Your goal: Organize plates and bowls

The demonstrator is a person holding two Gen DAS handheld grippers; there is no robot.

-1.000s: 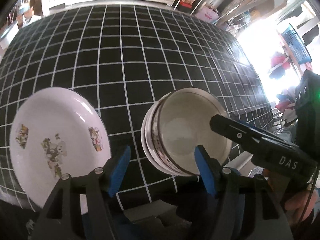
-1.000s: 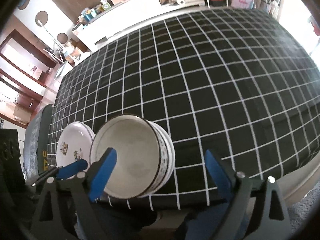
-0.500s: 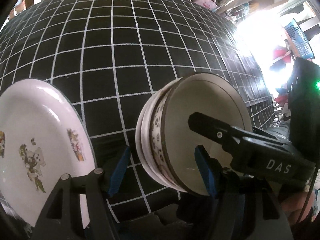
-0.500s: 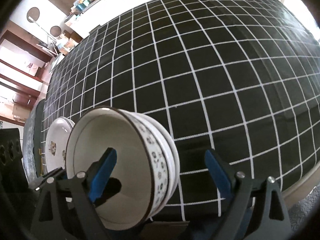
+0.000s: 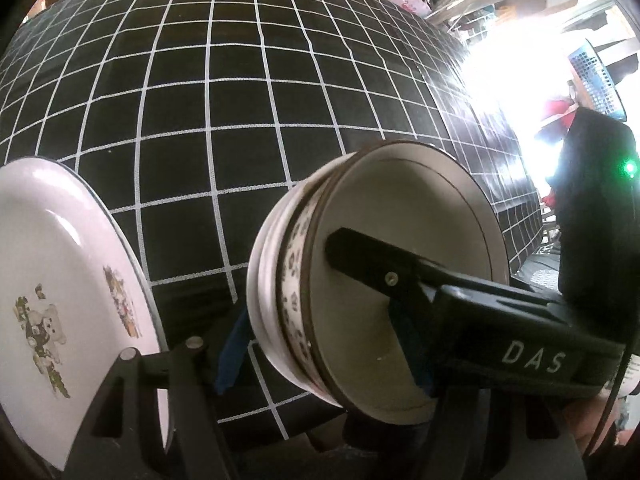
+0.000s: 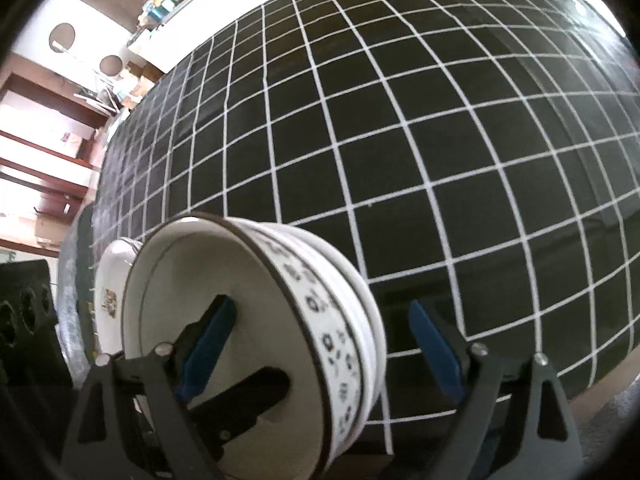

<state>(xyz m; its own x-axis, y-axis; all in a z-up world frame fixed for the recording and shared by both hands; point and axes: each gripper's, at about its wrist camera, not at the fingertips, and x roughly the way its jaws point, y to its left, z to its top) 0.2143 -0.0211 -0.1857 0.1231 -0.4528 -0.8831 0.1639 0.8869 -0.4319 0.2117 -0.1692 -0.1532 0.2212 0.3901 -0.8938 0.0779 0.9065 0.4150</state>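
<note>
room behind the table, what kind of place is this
Probably a lived-in home, perhaps a dining area: a table under a black grid cloth, a cluttered white counter behind it, and wooden shelving to the side.

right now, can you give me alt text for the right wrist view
A stack of white bowls with a dark flower band sits at the near edge of a black tablecloth with a white grid. The right gripper straddles its right wall, closing, one finger inside and one outside. A white plate lies behind on the left.
</note>
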